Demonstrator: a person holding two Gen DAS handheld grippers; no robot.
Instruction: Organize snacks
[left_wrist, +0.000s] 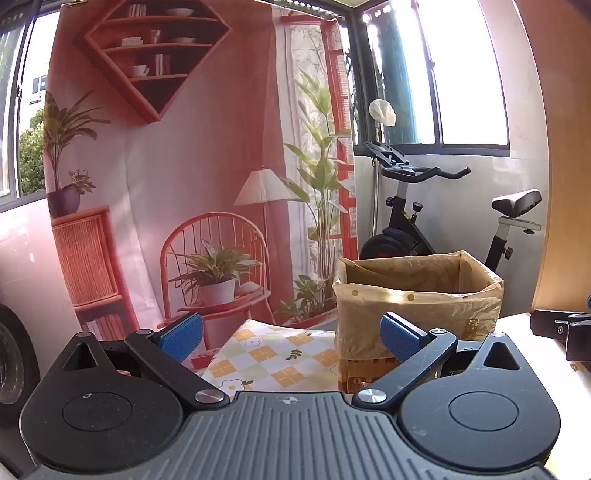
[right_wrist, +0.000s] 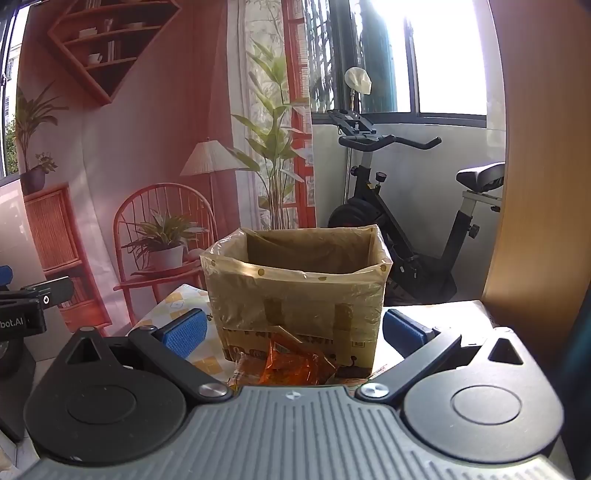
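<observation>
Left gripper (left_wrist: 291, 336) had jaws wide, nothing between them, over the checked tablecloth (left_wrist: 273, 354). Right gripper (right_wrist: 291, 328) was also wide and empty, aimed at the bag-lined cardboard box (right_wrist: 295, 288). Orange snack packets (right_wrist: 291, 363) lay on the table touching the box front.

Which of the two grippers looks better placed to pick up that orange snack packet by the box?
The right gripper. Its open jaws face the orange snack packet lying before the lined box. The left gripper, also open, sees only tablecloth ahead, with the box off to one side.
</observation>
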